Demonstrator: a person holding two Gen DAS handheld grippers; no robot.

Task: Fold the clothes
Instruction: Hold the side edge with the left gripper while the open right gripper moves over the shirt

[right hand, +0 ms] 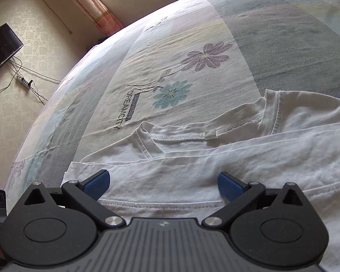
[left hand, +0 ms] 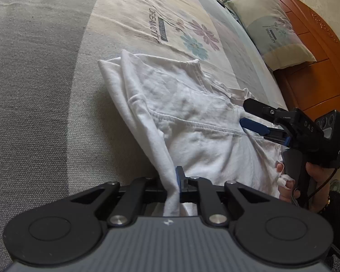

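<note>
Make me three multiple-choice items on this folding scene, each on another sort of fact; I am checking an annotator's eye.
1. Where does the white T-shirt lie?
A. on the bed
B. on the floor
C. on a chair

2. What colour are the pads of the right gripper?
A. red
B. blue
C. green

3. How stands the left gripper?
A. open above the shirt
B. shut on nothing
C. shut on a fold of the shirt

Answers: 1 A, the shirt spreads over the flowered sheet. 2 B, both pads show blue. 3 C, white cloth is pinched between its fingers.
</note>
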